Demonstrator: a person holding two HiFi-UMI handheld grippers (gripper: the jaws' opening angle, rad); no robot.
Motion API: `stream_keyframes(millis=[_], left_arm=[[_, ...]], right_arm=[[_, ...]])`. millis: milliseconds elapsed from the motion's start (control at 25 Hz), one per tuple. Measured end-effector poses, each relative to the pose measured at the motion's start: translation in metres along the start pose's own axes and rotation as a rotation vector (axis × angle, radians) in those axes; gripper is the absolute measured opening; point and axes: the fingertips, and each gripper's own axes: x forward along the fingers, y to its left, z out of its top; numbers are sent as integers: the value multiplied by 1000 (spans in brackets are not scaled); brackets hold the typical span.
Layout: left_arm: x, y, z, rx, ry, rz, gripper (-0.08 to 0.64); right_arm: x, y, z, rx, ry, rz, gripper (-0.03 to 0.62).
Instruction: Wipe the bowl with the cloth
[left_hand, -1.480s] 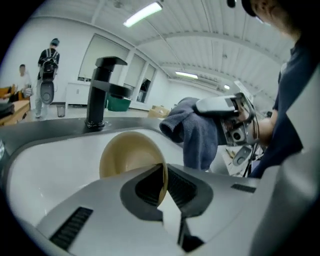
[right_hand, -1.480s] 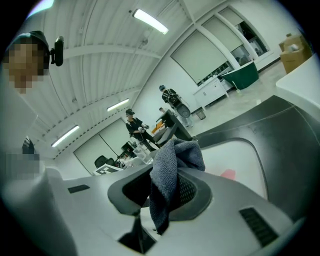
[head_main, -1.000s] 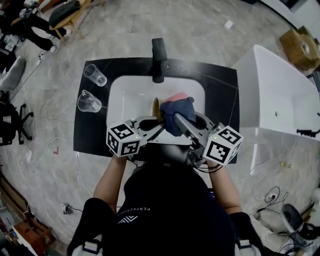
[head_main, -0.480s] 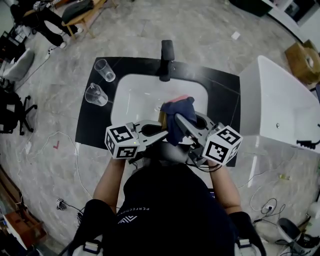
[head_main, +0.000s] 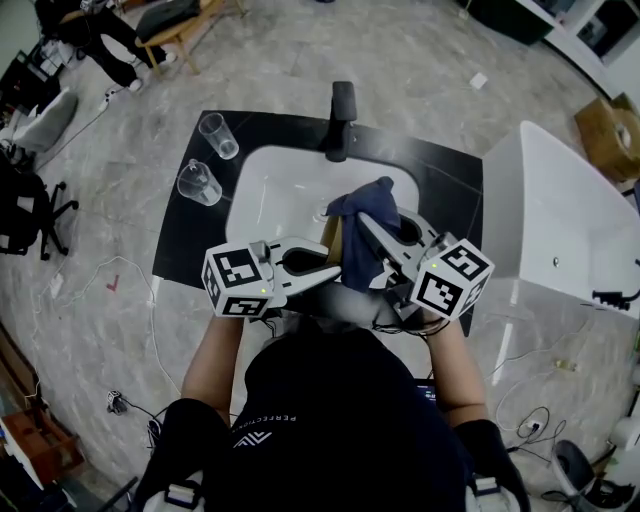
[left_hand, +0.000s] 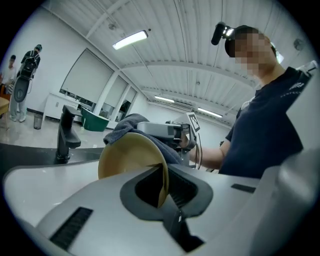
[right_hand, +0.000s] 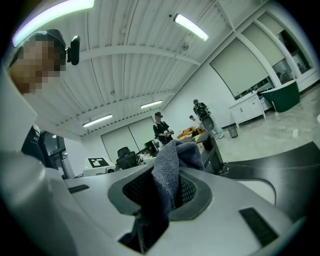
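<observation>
A tan bowl (left_hand: 127, 155) stands on edge over the white sink (head_main: 270, 190), and my left gripper (left_hand: 162, 187) is shut on its rim. In the head view the bowl (head_main: 337, 243) shows only as a thin tan strip beside the left gripper (head_main: 334, 268). A dark blue cloth (right_hand: 172, 170) is pinched in my right gripper (right_hand: 165, 200), which is shut on it. The cloth (head_main: 360, 228) drapes over the bowl's right side and hides most of it. The right gripper (head_main: 366, 222) reaches in from the right, close against the bowl.
A black faucet (head_main: 342, 118) stands at the sink's far edge on the black counter (head_main: 190, 240). Two clear glasses (head_main: 218, 135) (head_main: 198, 182) stand on the counter's left. A white tub-like unit (head_main: 560, 230) is on the right. People stand in the room behind.
The bowl and both grippers have drawn a little nearer the sink's front edge. The cloth now hangs lower over the bowl. The pink thing behind the cloth no longer shows.
</observation>
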Motion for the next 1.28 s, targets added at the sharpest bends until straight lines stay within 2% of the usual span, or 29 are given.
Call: stream_keyframes(millis=[280, 720, 840, 1000, 1200, 1280], left_arm=[[-6, -22, 10, 41, -12, -89, 17], [-10, -52, 22, 105, -23, -224, 29], [-12, -58, 27, 97, -61, -254, 29], [-20, -62, 44, 71, -153, -298, 25], [-28, -59, 66, 76, -260, -279, 14], [-28, -59, 71, 86, -278, -264, 14]], right_arm=[[-5, -2, 5, 55, -35, 16, 95], [-14, 0, 2, 77, -24, 75, 95], [-16, -4, 0, 111, -44, 73, 95], [-19, -9, -3, 123, -47, 59, 95], [-17, -7, -10, 139, -52, 60, 95], [-16, -5, -14, 148, -54, 57, 95]])
